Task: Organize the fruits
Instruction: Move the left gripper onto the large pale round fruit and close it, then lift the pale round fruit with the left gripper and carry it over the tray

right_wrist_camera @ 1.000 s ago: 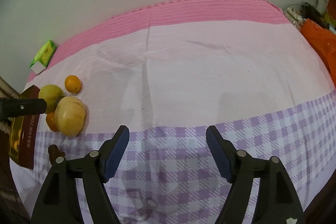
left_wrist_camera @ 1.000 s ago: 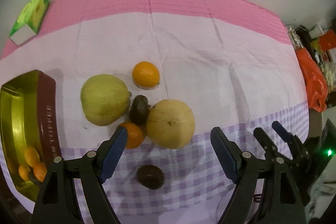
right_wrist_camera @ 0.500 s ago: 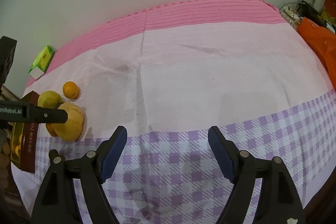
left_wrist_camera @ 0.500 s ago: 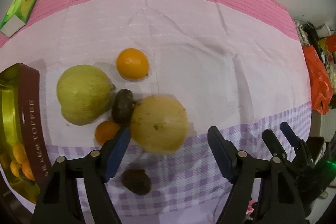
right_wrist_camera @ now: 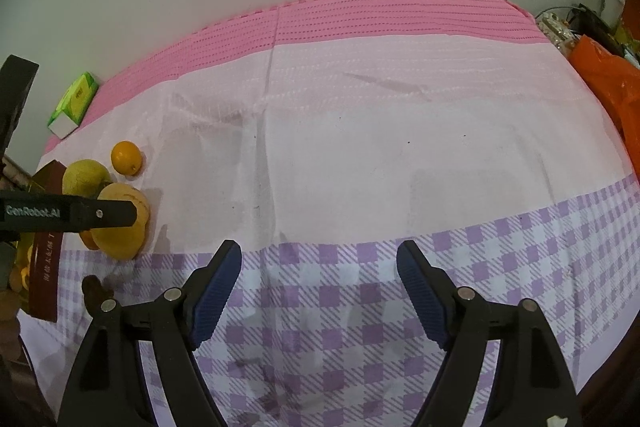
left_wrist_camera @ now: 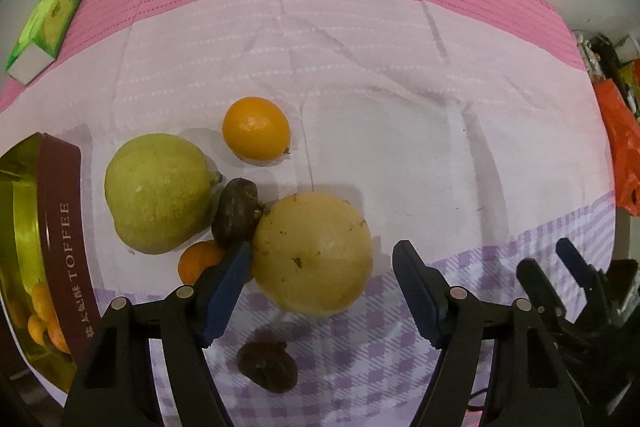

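Fruits on cloth: two large, two oranges, two dark; both hand-held grippers open, empty.

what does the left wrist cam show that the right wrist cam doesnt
Only the left wrist view shows the dark fruit wedged among the cluster, and the right gripper at its edge. Only the right wrist view shows the left gripper's arm from the side. Both show the yellow round fruit, the green fruit, the toffee tin and the green box.

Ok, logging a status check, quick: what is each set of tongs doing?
Left tongs: open, straddling the yellow fruit, not gripping.
Right tongs: open, empty.
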Tool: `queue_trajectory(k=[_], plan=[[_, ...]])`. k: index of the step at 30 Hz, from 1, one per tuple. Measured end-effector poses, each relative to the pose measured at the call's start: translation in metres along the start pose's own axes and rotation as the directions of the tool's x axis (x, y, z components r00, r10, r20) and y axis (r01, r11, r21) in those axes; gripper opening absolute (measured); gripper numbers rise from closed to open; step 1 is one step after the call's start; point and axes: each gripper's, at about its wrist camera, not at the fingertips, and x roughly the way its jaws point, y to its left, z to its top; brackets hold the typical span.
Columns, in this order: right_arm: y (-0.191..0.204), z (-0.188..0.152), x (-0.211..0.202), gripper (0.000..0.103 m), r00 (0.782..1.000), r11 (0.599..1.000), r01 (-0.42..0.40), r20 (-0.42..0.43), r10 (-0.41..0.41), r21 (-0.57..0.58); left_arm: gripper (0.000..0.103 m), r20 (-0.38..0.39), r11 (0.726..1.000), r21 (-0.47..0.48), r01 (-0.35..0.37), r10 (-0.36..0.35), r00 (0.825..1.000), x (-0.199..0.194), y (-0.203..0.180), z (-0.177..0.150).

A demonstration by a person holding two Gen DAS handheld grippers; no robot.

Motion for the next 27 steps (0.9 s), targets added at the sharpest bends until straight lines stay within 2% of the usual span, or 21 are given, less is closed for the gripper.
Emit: queue_trajectory(k=[4, 7, 13, 18, 27], plan=[[0.002, 0.0, 0.0, 0.078, 1.0, 1.0, 0.001, 0.005, -0.001, -0.004, 0.073, -0.01, 1.0, -0.01, -0.016, 0.015, 1.0, 0.01, -0.003, 0.0], [0.003, 0.0, -0.001, 0.078, 1.0, 1.0, 0.0, 0.01, 0.001, -0.01, 0.068, 0.002, 0.999, -0.009, -0.032, 0.032, 0.999, 0.012, -0.002, 0.0], [0.006, -0.001, -0.003, 0.078, 1.0, 1.0, 0.0, 0.014, 0.0, -0.021, 0.067, 0.017, 1.0, -0.017, -0.012, 0.012, 1.0, 0.01, 0.002, -0.004], [0.009, -0.002, -0.003, 0.078, 1.0, 0.999, 0.002, 0.018, -0.001, -0.035, 0.067, 0.042, 1.0, 0.001, 0.01, -0.01, 0.999, -0.005, 0.006, -0.015], [0.025, -0.007, -0.001, 0.078, 0.999, 0.993, 0.021, 0.033, -0.017, -0.112, 0.067, 0.155, 0.999, 0.013, 0.041, -0.043, 0.987, -0.057, 0.018, -0.036]])
